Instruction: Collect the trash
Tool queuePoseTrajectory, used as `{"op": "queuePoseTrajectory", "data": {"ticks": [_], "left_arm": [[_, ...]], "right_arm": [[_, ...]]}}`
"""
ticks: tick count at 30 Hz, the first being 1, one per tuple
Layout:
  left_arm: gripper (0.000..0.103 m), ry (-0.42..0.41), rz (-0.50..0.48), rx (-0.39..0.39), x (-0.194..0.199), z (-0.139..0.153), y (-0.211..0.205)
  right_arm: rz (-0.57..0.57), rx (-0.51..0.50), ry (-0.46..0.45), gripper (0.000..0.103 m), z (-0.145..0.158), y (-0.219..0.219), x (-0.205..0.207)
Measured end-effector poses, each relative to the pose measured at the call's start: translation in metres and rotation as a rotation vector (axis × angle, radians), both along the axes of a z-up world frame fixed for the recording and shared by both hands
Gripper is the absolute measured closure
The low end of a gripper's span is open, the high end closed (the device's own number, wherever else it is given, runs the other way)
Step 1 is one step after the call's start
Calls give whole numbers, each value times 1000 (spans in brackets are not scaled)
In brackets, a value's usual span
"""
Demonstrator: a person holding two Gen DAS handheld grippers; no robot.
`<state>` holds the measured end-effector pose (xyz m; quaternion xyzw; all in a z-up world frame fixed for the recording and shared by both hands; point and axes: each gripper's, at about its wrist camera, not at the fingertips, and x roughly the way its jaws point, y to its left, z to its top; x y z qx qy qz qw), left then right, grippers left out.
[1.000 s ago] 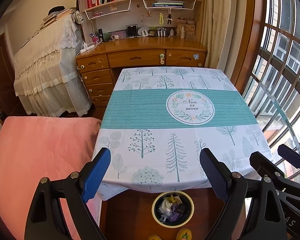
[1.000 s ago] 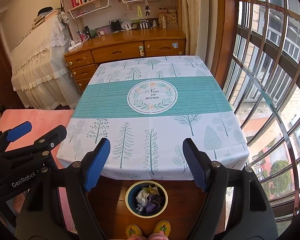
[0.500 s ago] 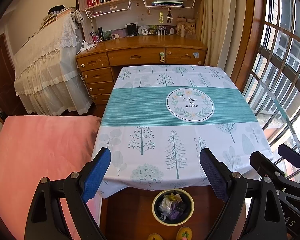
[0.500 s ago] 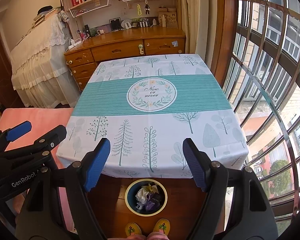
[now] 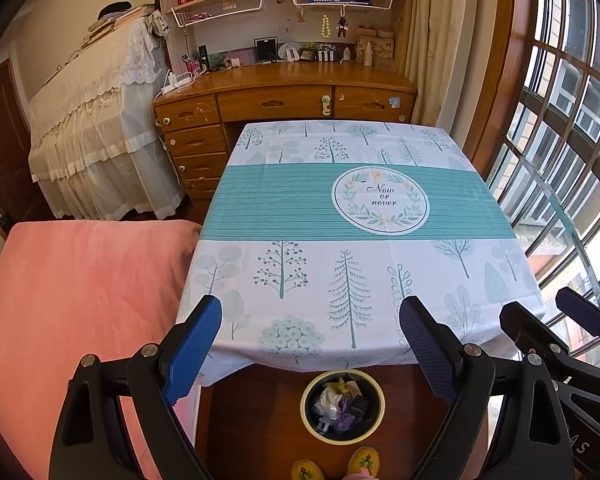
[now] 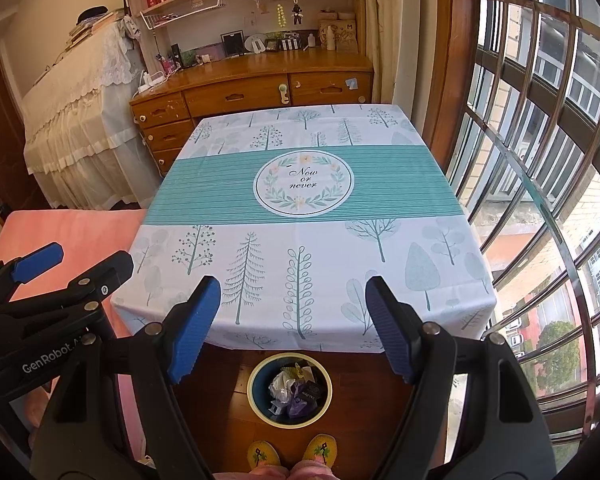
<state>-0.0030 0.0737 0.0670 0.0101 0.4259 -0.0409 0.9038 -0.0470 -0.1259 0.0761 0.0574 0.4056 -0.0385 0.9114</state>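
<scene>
A round dark bin with a pale rim [image 5: 343, 438] [image 6: 256, 390] stands on the wooden floor just in front of the table, holding crumpled trash [image 5: 342, 402] [image 6: 294, 390] of white, purple and black wrappers. My left gripper [image 5: 310, 322] hangs open above and in front of the bin, nothing between its blue pads. My right gripper [image 6: 293, 300] is open too and empty, held beside the left one. The table [image 5: 340, 216] [image 6: 300, 240] under its tree-print cloth shows no loose trash.
A pink bed [image 5: 80, 300] lies left of the table. A wooden desk [image 5: 284, 96] with shelves stands behind, a lace-covered piece of furniture [image 5: 96, 128] at far left. Barred windows [image 6: 540, 160] run along the right. A person's yellow slippers [image 6: 292, 454] stand by the bin.
Both grippers have drawn back and up a little from the table, so the bin shows more fully below the cloth's edge. Both stay open.
</scene>
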Motion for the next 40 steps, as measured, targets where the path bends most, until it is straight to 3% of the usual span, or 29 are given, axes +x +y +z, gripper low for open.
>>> {"op": "queuePoseTrajectory", "data": {"ticks": [40], "left_arm": [[11,58,-14,-30,12,-15,-17]], "right_arm": [[10,-13,17,30,-2,-8,1]]}}
